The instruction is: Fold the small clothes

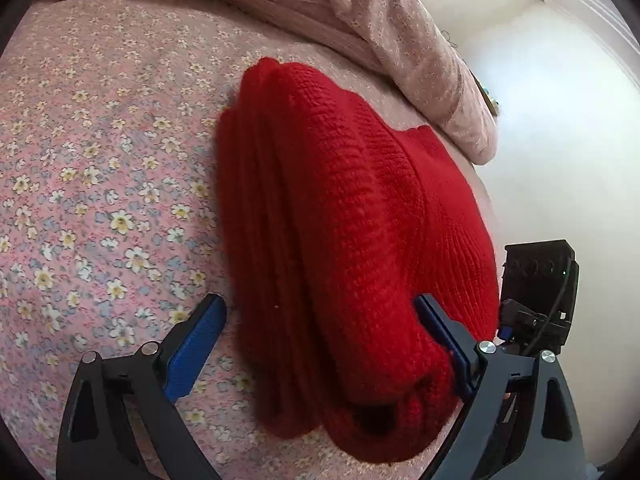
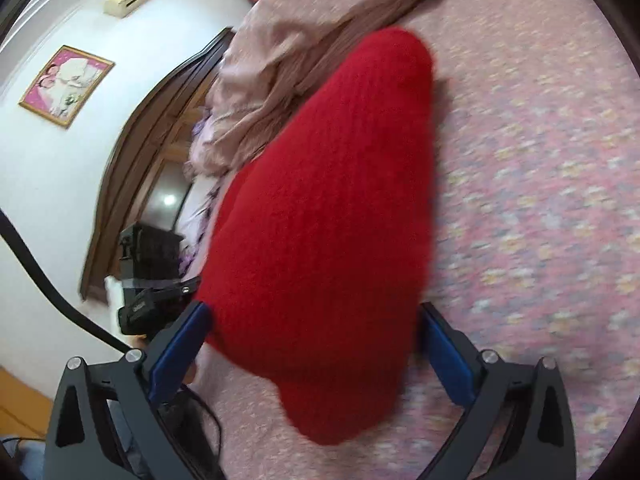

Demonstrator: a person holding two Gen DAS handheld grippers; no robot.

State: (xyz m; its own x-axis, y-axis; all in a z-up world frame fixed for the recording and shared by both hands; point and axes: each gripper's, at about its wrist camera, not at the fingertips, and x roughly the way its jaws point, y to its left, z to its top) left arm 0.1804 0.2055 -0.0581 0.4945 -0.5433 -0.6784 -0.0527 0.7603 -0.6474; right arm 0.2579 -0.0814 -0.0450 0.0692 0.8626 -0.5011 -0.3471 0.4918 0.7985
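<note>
The flowered bedsheet gives a flat, soft base for folding, with a rumpled pink quilt pushed back out of the way. On it lies the red knit garment, doubled lengthwise into a thick bundle. The left gripper and right gripper each straddle its near end, jaws spread wide; the right view is blurred, but neither seems to pinch it

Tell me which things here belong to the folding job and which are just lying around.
Part of the job:
- red knitted garment, folded on the floral bedsheet
- left hand-held gripper, open
- right hand-held gripper, open

Just lying about:
- pink quilt, bunched behind
- framed picture on the wall
- wooden headboard
</note>
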